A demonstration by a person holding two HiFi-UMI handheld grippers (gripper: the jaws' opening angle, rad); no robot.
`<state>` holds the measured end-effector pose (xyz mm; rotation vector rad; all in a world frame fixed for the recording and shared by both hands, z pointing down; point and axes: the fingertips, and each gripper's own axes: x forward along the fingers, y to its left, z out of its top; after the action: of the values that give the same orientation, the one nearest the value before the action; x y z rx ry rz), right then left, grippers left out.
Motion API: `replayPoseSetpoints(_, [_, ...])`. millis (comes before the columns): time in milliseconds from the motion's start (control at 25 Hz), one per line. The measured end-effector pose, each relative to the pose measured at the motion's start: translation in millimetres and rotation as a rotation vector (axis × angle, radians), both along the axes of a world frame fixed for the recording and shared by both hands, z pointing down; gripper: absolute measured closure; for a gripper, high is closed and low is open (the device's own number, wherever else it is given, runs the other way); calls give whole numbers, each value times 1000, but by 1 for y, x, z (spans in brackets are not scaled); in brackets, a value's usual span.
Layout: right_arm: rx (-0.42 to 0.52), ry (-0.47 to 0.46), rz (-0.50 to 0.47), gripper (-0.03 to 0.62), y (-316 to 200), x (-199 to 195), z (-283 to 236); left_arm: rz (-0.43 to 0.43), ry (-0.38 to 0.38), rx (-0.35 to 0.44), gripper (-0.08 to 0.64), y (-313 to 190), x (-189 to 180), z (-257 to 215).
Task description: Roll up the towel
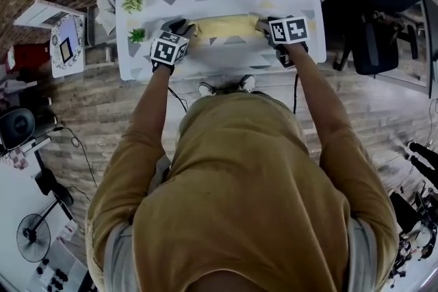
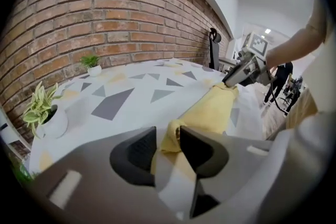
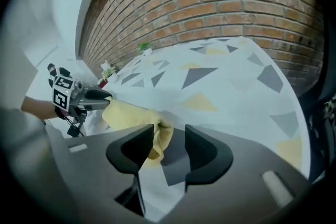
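Here, left tool [image 2: 168, 131] gripping towel [image 1: 226, 27], right tool [image 3: 169, 128] loose round it

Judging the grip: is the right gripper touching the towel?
Touching. Right gripper view: the towel end rests against one finger, clear of the other.

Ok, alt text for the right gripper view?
The right gripper has its jaws apart around one end of a rolled yellow cloth towel, which touches only one jaw. It lies on a white tablecloth with grey and yellow triangles, the left gripper at its far end.
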<state>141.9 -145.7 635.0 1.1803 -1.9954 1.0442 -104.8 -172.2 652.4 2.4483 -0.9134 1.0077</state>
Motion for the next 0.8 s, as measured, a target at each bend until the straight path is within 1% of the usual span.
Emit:
replayPoseSetpoints(120, [33,-37,46,420,0,14,-11,-51,44,19,390,-1,-9,-11])
replayPoseSetpoints(320, [102,-96,131,420,3,31,-32,-116,129,52,385,8,-13,-34])
replayPoseSetpoints(480, [135,-184,183,420,12,31,-41,-151,201,59,385,21,-12,-44])
replayPoseSetpoints(600, [151,-222,197,425,22,26,-46,-181,268,75,385,26,-10,-56])
replayPoseSetpoints(640, [160,-225,199,433,24,25,-48,-189,282,80,385,28,-10,-59])
replayPoseSetpoints(720, [185,-217,209,488,28,26,-52,-197,297,91,385,31,-9,-64])
replayPoseSetpoints(800, [212,-199,221,524,29,29,-56,-199,297,101,385,35,-9,-67])
